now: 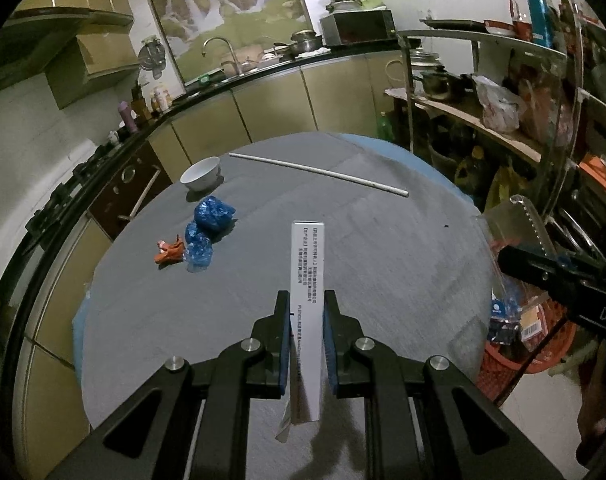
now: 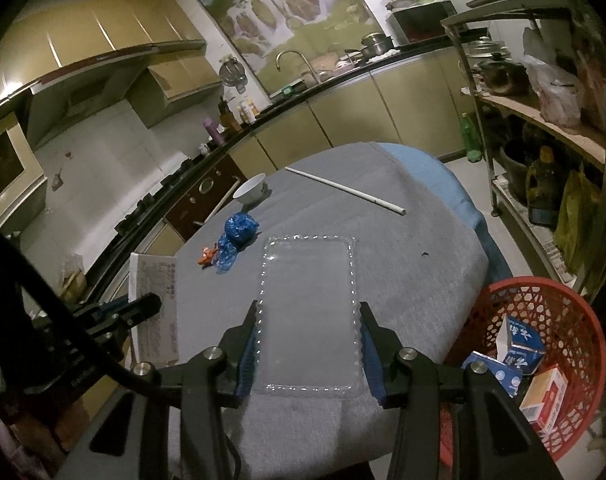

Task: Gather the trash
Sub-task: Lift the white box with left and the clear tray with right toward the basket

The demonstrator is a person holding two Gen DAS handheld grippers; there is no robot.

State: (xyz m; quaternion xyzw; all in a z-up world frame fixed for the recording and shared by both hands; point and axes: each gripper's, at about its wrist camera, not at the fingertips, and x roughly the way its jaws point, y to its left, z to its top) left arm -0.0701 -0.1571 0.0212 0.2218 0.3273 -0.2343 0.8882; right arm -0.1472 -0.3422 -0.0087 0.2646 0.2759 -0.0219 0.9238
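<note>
My left gripper [image 1: 307,300] is shut on a flat white carton [image 1: 307,280] with printed text, held edge-on above the grey table [image 1: 383,264]. The same carton [image 2: 153,304] and left gripper [image 2: 143,306] show at the left of the right wrist view. My right gripper [image 2: 307,312] is shut on a clear plastic tray [image 2: 309,312], its pads pressing the scalloped side edges; that tray [image 1: 515,224] also appears at the right in the left wrist view. On the table lie crumpled blue plastic [image 1: 207,224] and an orange scrap [image 1: 169,252]. A red mesh basket [image 2: 543,312] stands beside the table.
A white bowl [image 1: 201,174] and a long white rod [image 1: 319,172] rest at the table's far side. The basket holds blue-white cartons [image 2: 519,344] and a red-white box [image 2: 543,400]. A metal shelf rack [image 2: 543,120] stands right of the table, kitchen counters [image 1: 263,96] behind.
</note>
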